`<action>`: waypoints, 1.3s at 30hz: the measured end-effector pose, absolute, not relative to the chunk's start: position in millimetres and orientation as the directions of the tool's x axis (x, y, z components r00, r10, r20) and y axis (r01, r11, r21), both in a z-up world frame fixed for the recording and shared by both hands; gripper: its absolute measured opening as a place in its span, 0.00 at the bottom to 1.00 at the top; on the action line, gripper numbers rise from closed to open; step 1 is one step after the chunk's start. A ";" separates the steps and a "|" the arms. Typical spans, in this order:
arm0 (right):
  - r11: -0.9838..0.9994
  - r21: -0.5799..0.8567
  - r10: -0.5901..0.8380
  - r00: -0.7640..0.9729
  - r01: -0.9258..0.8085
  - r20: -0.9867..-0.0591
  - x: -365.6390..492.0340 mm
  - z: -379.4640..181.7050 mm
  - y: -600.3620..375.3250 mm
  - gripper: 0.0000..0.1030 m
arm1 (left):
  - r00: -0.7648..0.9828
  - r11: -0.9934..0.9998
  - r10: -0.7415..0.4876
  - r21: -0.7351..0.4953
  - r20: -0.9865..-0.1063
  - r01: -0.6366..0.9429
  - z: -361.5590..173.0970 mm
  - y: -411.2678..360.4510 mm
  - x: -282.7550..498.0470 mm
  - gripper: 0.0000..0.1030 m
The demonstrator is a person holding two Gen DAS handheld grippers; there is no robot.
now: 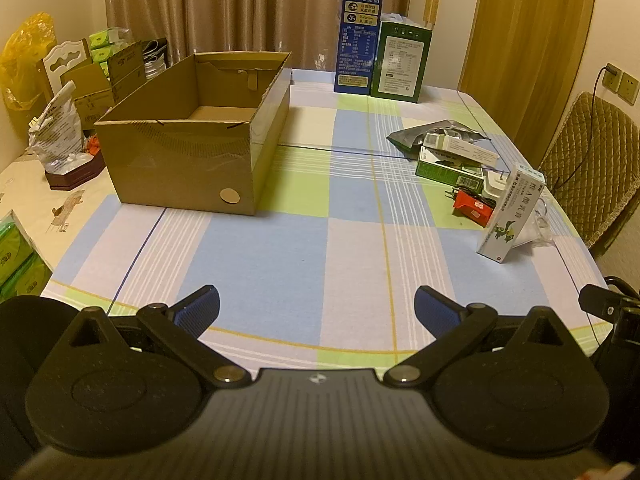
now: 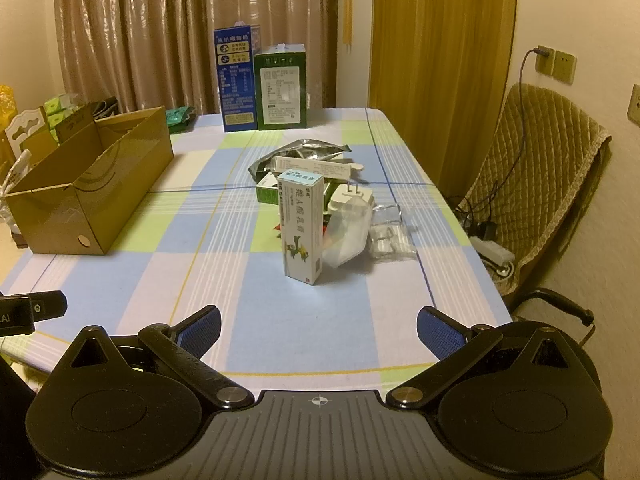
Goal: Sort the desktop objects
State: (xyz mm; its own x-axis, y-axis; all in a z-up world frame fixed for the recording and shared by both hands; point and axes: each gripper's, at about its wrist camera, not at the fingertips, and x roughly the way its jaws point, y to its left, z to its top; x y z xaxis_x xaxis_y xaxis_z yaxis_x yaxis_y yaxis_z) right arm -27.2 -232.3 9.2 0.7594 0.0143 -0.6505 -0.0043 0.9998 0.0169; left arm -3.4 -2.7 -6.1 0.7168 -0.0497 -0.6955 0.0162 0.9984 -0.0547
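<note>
An empty brown cardboard box (image 1: 192,132) (image 2: 88,184) stands open on the left of the checked tablecloth. On the right lies a small heap: a white ointment carton (image 1: 510,216) (image 2: 301,226) propped upright, a green box (image 1: 448,170) (image 2: 269,192), a long white box (image 1: 460,146) (image 2: 316,167), a silver foil bag (image 1: 424,132) (image 2: 296,150), a white plug (image 2: 352,198), a clear plastic case (image 2: 348,236) and a red packet (image 1: 472,206). My left gripper (image 1: 316,310) hovers open over the near table edge. My right gripper (image 2: 318,330) is open too, just short of the carton.
A tall blue carton (image 1: 358,40) (image 2: 236,80) and a dark green carton (image 1: 400,62) (image 2: 282,88) stand at the table's far edge before curtains. A padded chair (image 2: 536,184) is at the right. Boxes, bags and tissue packs (image 1: 14,256) crowd the left side table.
</note>
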 end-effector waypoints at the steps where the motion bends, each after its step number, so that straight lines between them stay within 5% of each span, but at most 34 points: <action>1: 1.000 0.017 0.014 0.759 -0.004 -0.651 -27.5 8.8 -232.6 0.98 | 0.717 0.998 -0.050 -0.055 -0.696 0.016 -6.1 -2.8 -3.5 0.99; 39: 1.000 0.019 0.017 0.752 -0.006 -0.659 -28.2 5.7 -233.4 0.98 | 0.712 0.998 -0.050 -0.055 -0.700 0.016 -10.4 -2.3 -8.3 0.99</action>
